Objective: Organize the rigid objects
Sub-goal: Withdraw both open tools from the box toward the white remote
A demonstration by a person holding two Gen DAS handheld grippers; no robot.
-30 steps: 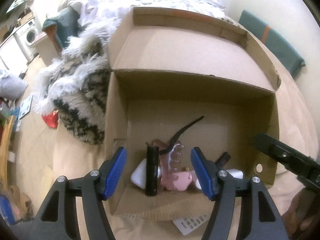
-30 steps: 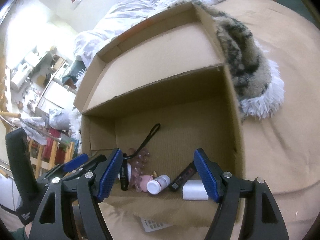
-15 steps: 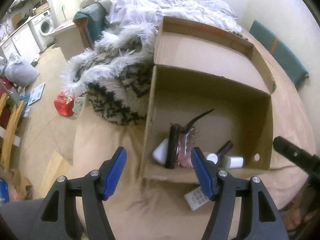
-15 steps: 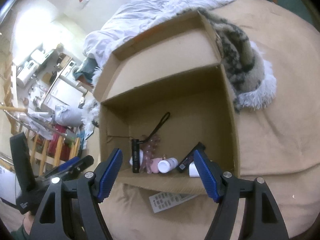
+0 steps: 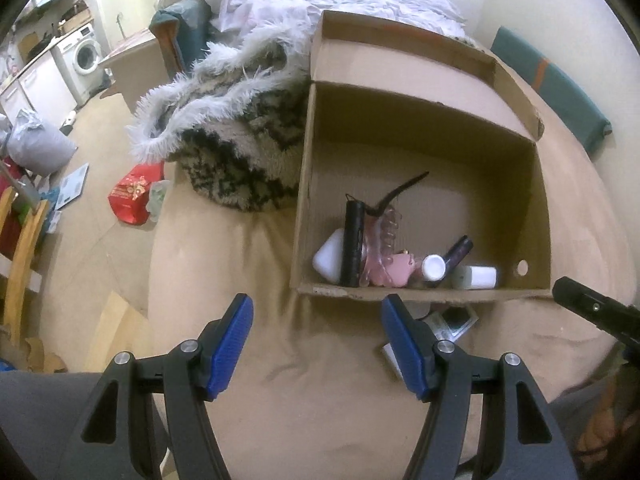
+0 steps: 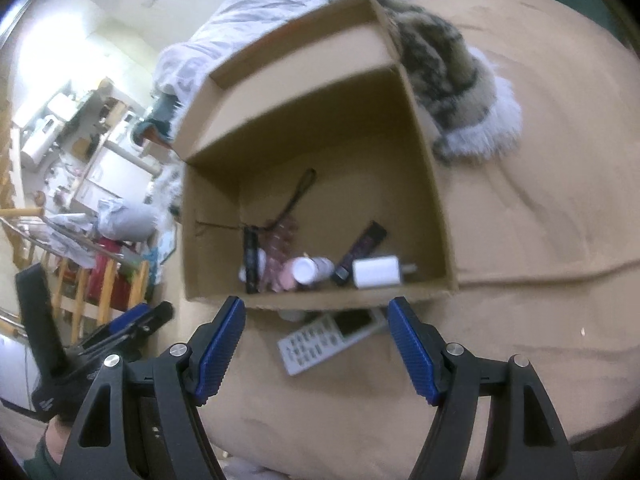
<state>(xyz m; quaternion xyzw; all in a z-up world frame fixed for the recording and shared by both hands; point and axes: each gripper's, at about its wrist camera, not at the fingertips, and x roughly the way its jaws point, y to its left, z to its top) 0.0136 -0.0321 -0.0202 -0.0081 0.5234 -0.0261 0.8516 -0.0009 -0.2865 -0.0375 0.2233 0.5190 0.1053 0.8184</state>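
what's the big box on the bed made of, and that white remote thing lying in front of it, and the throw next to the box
Box: corrugated cardboard, matte brown; raw, slightly ragged cut edges.
Remote: probably hard plastic, white with grey keys and a dark screen.
Throw: long-pile faux fur or shag fabric, judging by its fluffy white fringe and mottled black pattern.

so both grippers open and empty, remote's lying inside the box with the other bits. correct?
Not quite. The remote lies outside the cardboard box, on the tan cover just in front of its near wall, as the right wrist view shows. Left gripper and right gripper are open and empty.
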